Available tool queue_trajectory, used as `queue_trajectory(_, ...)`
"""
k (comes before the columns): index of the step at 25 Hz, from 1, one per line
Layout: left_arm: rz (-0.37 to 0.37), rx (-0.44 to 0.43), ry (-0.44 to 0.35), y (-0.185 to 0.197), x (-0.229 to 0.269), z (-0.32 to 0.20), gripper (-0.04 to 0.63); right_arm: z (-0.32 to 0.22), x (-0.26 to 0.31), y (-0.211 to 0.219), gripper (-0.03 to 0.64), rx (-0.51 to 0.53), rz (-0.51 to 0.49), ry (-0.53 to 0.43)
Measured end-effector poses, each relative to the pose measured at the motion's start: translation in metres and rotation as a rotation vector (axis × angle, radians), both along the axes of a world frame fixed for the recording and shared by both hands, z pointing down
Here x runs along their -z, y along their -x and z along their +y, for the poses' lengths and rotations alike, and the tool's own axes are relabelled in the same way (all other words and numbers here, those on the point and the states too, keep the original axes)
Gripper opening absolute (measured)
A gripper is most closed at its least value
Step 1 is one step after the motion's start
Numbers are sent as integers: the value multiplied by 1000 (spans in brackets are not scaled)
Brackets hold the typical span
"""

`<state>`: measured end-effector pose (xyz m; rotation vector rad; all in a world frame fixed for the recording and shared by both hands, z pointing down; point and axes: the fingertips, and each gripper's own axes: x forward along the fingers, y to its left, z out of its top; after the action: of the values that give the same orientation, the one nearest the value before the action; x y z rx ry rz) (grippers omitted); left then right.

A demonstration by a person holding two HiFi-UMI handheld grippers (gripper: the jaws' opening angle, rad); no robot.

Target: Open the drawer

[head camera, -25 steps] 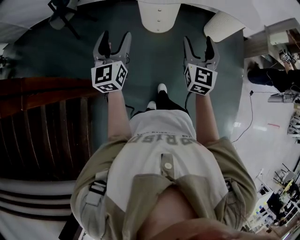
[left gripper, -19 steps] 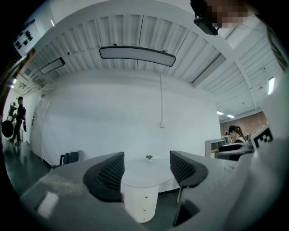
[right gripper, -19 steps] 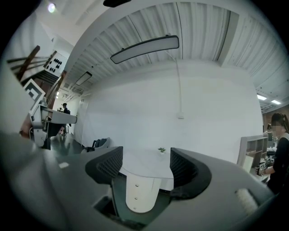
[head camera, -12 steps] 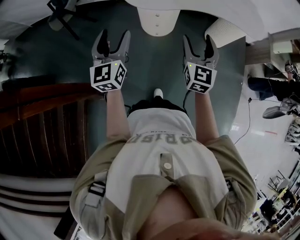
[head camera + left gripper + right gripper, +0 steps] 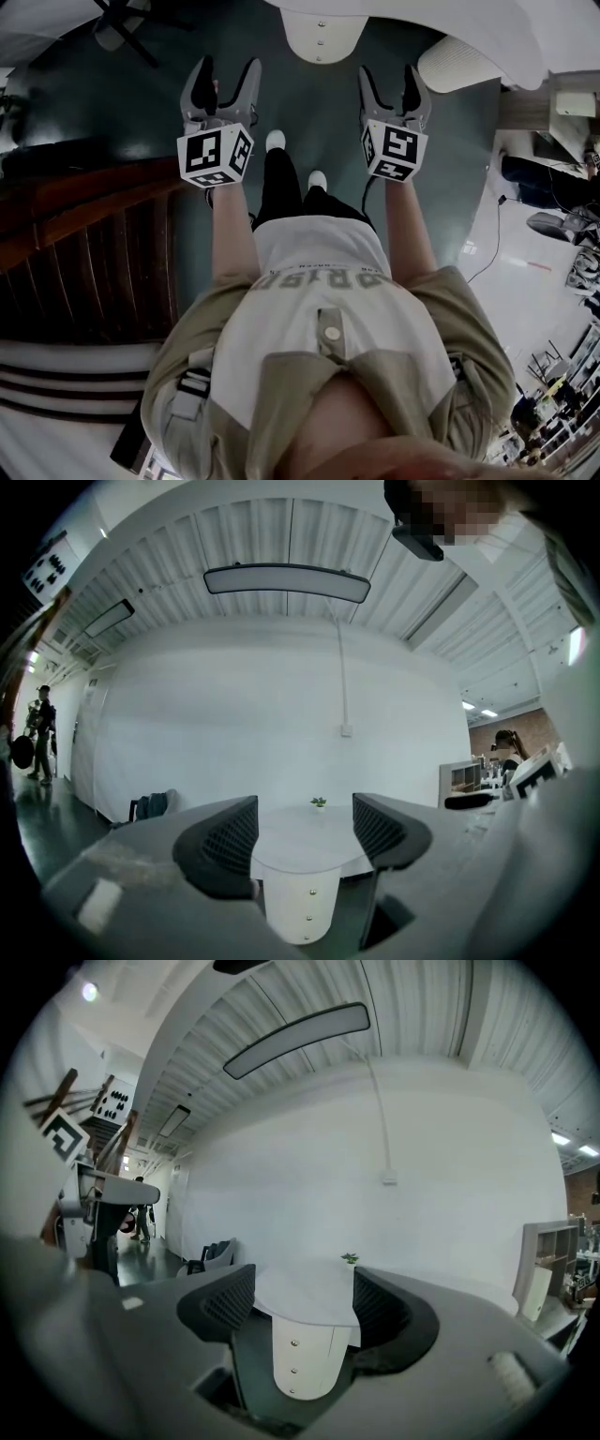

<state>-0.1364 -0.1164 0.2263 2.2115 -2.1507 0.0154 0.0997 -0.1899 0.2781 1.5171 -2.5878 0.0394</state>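
Note:
A white rounded drawer unit (image 5: 322, 37) with three small knobs down its front stands under a white table, on the floor ahead of me. My left gripper (image 5: 225, 70) and right gripper (image 5: 386, 75) are held side by side at waist height, well short of the unit, both open and empty. In the left gripper view the drawer unit (image 5: 300, 907) shows low between the spread jaws of that gripper (image 5: 305, 829). The right gripper view has the unit (image 5: 305, 1358) framed the same way by its gripper (image 5: 302, 1302). All the drawers look closed.
A dark wooden stair or slatted structure (image 5: 84, 244) fills the left side. An office chair (image 5: 122, 28) stands at the far left and a pale rounded seat (image 5: 455, 61) right of the unit. A cable (image 5: 492, 234) lies on the floor at right. People (image 5: 42, 733) stand far left.
I have walked forward over the dark floor: one foot has stepped ahead and the drawer unit sits a little nearer. Both grippers stayed open and level.

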Motion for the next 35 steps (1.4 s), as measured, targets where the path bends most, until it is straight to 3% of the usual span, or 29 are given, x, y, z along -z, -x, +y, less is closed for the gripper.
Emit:
queue_trajectory(17,15,-104,48,68,-43,-99,319,-84,-83,87,318,-59,68,86)
queue_trajectory(29,86,-102,61,97,-161,-135,319,-146,-226,132,318,-75,108,117)
queue_trajectory(35,88,-101,87,102,-223,-142,319,-176,-305,144,318,-83,129,143)
